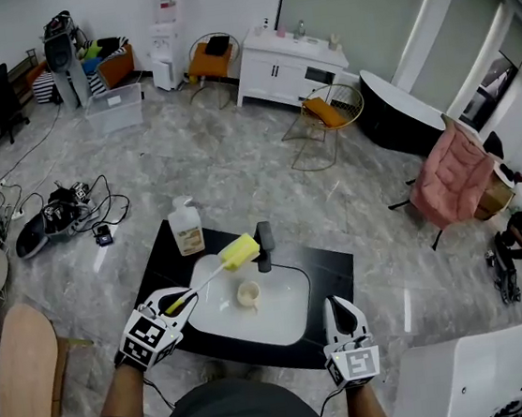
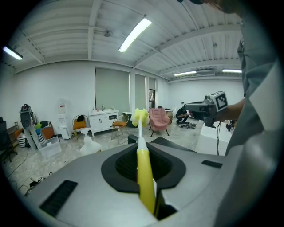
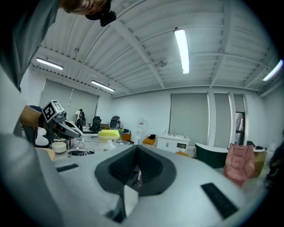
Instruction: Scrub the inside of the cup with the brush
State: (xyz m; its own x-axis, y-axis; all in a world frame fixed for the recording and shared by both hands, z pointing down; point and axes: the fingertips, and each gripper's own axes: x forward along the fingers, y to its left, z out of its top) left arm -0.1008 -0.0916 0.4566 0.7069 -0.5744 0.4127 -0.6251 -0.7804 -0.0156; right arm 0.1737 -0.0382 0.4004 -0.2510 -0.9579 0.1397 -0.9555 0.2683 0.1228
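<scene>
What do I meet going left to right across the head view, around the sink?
Left tool holding the brush → soap bottle → cup → faucet → right tool.

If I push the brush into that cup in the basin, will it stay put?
Probably not. The cup stands loose on the smooth white basin, so it may slide or tip. It looks small and light, and the shut right claw isn't holding it.

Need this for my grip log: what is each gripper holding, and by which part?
The left gripper holds the brush by its yellow handle end; the right gripper is shut on nothing.
</scene>
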